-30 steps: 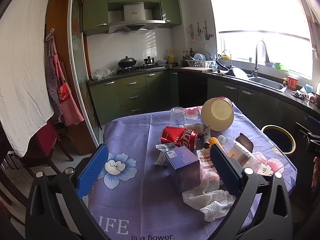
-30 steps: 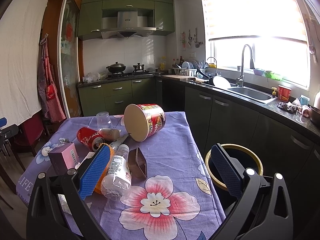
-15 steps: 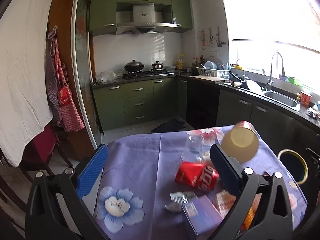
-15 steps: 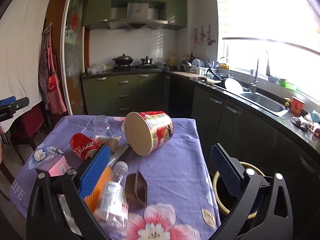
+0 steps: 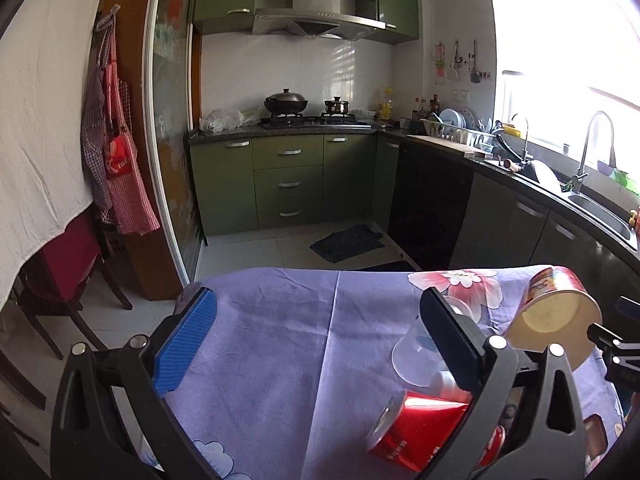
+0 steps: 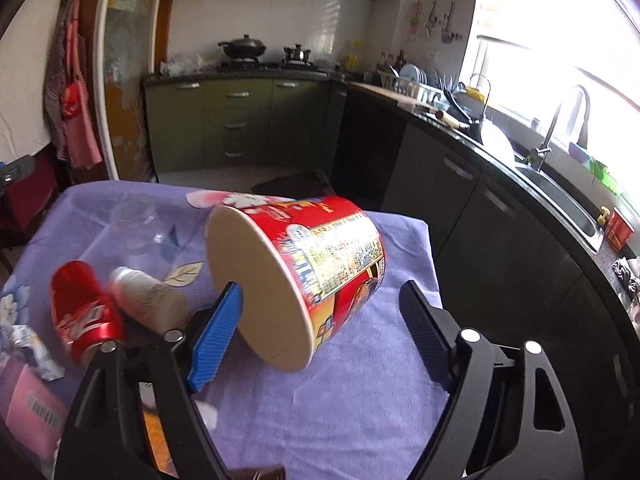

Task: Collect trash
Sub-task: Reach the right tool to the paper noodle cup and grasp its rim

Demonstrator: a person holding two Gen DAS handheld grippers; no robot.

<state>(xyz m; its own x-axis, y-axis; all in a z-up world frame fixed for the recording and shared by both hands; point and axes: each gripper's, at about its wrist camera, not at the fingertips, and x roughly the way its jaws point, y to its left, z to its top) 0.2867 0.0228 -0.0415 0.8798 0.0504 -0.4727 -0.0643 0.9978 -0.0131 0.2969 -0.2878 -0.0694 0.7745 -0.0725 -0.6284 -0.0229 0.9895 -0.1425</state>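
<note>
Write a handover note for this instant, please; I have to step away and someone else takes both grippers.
Left gripper: open, empty, above the purple tablecloth.
Right gripper: open, fingers straddling the tipped noodle tub, not closed on it.
On the table: red can, small bottle, clear cup, pink box.
Done: nothing held.
Left: grab the tub, then bin the rest; no bin in view.

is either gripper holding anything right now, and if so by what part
Nothing is held. The right gripper is open around the tipped noodle tub without clamping it; the left gripper is open over bare tablecloth.
</note>
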